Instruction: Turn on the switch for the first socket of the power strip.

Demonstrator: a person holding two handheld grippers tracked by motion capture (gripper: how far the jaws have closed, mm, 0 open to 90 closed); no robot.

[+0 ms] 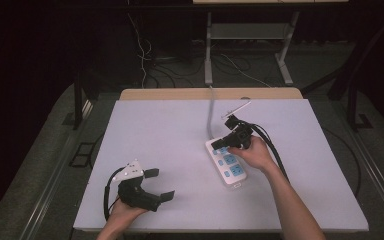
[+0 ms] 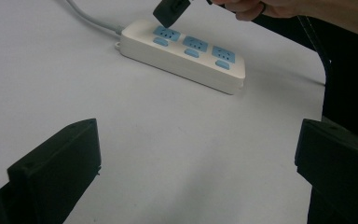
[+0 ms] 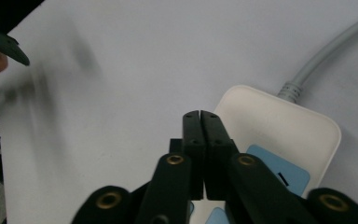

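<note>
White cloth covers the table (image 1: 170, 150), so dark tools and the pale power strip are easy to see on it.

At the lower left of the high view, the left gripper (image 1: 159, 185) rests low near the table's front edge. Its two black jaws are spread wide apart and hold nothing. It looks like it is waiting out of the way.

Right of the middle lies the power strip (image 1: 226, 162), flat, with its blue sockets facing up so they can be reached. Its grey cord (image 1: 210, 112) runs away to the top of the picture.

The right gripper (image 1: 219, 144) is tipped down over the strip's cord end. Its jaws are pressed together with nothing between them, maybe to poke a switch or socket.
</note>
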